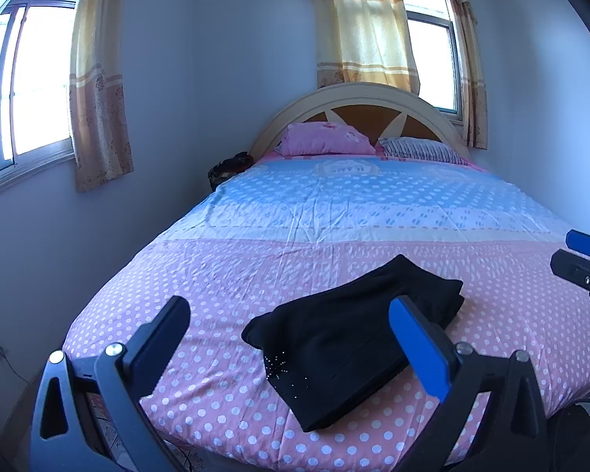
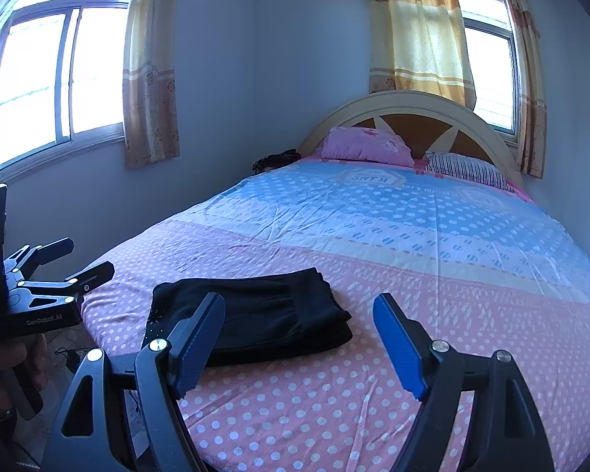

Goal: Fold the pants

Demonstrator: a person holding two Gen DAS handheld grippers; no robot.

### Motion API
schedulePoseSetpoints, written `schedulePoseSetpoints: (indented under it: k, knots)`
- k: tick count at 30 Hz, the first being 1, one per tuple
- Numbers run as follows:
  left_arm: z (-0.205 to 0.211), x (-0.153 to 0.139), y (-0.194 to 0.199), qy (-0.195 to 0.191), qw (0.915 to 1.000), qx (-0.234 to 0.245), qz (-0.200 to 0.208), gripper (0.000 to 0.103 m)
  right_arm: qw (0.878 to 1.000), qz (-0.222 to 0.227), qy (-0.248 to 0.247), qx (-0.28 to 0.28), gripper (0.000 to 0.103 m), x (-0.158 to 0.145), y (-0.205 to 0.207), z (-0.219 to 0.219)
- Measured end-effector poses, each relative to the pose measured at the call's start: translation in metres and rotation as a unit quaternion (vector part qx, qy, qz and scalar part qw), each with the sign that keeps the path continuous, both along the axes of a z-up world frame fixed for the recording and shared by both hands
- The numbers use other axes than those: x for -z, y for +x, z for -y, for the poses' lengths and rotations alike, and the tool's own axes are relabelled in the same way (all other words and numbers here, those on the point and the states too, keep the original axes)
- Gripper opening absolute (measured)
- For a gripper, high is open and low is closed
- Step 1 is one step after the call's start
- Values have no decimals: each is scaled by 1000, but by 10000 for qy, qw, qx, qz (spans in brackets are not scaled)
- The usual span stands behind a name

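On the left, a bright window lights the room, a patterned curtain hanging at its right edge. Below it, off the bed's left side, the left gripper hangs in the air, a hand wrapped round its handle; its fingers stand wide apart with nothing between them, well clear of the sheet.

Now to the bed itself: the black pants lie folded in a neat stack on the pink dotted end of the sheet, near the foot edge and toward the bed's left side. Tiny sparkles show at the stack's near corner. Nothing touches the pants.

Moving right, the right gripper hovers over the foot of the bed, just right of the pants, its blue pads spread wide and empty.

Up at the head of the bed, a pink pillow sits left of a striped pillow, both against the arched headboard. Behind the headboard, a second curtain half covers another window. A dark bundle sits by the bed's far left corner; what it is cannot be made out.
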State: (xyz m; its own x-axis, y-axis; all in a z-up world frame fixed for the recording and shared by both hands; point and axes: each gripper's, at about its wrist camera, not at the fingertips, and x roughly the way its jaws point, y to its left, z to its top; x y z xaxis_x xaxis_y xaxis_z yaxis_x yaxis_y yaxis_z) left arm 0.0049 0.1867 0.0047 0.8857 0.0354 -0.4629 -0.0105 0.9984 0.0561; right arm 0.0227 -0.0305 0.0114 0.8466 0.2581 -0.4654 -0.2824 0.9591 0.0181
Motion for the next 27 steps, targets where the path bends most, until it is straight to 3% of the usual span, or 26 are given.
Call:
schedulePoseSetpoints:
  k: [27]
  knots:
    - [-3,1,3,-145,9997,-182,-111,103,9999,112,-26,14,79,1,-5,-1]
